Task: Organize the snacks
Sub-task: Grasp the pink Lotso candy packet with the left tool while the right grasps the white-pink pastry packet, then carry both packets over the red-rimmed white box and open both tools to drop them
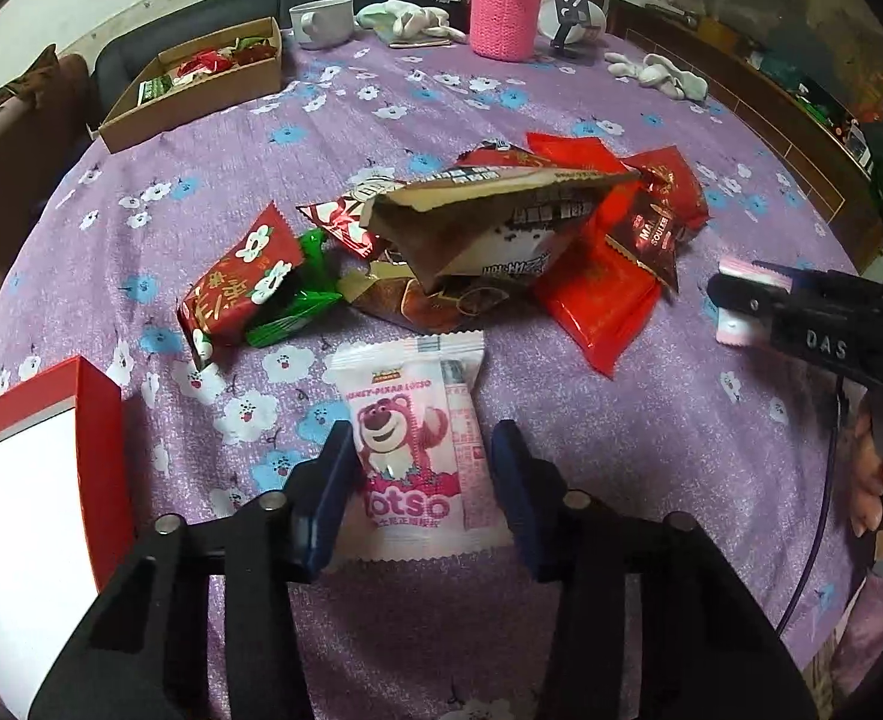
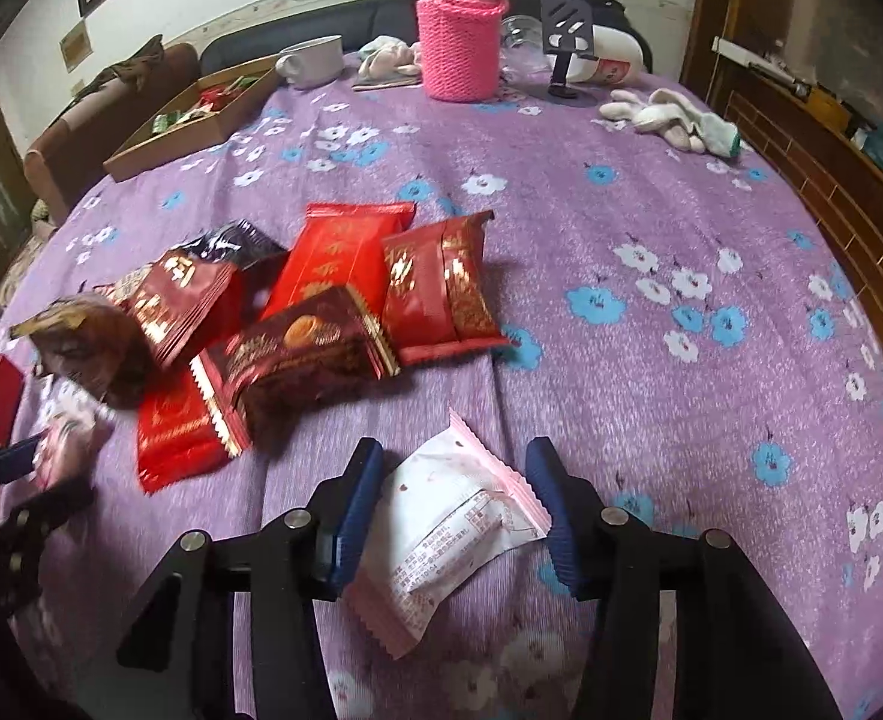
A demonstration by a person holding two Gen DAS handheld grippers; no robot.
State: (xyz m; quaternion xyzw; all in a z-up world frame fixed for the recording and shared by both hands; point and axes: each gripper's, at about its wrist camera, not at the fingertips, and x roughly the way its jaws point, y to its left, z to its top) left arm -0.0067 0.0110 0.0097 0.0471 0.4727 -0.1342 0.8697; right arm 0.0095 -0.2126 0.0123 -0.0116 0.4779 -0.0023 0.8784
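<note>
The left gripper (image 1: 420, 483) stood with its ribbed blue pads (image 1: 330, 492) spread wide on either side of a pink-and-white Lotso packet (image 1: 414, 450); the left pad touched the packet's edge while the right pad stood just clear of it. The packet was a glossy plastic pillow with serrated end seals, printed with a pink bear, and it lay flat on the purple floral tablecloth (image 1: 651, 462). The right gripper (image 2: 450, 510) was likewise open, its pads flanking a white packet with pink zigzag edges (image 2: 447, 534) that lay tilted, back side up with small printed text. In the left wrist view that same packet showed as a pink sliver between the right gripper's black fingers.

Just beyond both grippers sat a loose heap of crinkly foil snacks (image 1: 501, 234): shiny red, dark brown and green wrappers, overlapping. A shallow cardboard tray (image 1: 201, 102) at the far left of the table held several more wrappers. A red box with a white face (image 1: 39, 480) stood at the near left. A bottle in a pink knitted sleeve (image 2: 459, 42) and a white mug (image 2: 312, 63) stood at the far edge.
</note>
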